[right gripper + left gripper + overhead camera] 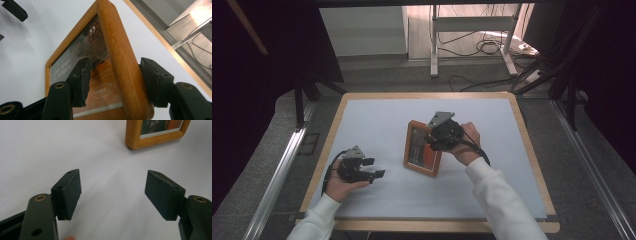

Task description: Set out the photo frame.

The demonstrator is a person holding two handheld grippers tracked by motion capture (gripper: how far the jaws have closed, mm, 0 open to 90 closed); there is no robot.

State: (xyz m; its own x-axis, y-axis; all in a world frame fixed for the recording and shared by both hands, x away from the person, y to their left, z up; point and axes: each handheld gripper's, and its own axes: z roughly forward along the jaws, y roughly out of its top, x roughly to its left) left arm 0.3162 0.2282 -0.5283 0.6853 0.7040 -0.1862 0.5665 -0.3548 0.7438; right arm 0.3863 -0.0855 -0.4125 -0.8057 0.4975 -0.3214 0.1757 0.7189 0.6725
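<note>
A wooden picture frame with an orange and dark print lies on the white tabletop, near the middle. My right gripper reaches over its right long side. In the right gripper view, that rounded wooden rail stands between the jaws of the right gripper. The right pad is against the wood and the left pad hangs over the glass with a gap, so this gripper is open. My left gripper rests at the front left, open with nothing between its pads. A corner of the frame lies beyond it.
The table has a light wooden border. Behind it is grey floor with a metal stand and loose cables. Dark curtains hang at both sides. The left gripper's jaw tip appears far off in the right gripper view.
</note>
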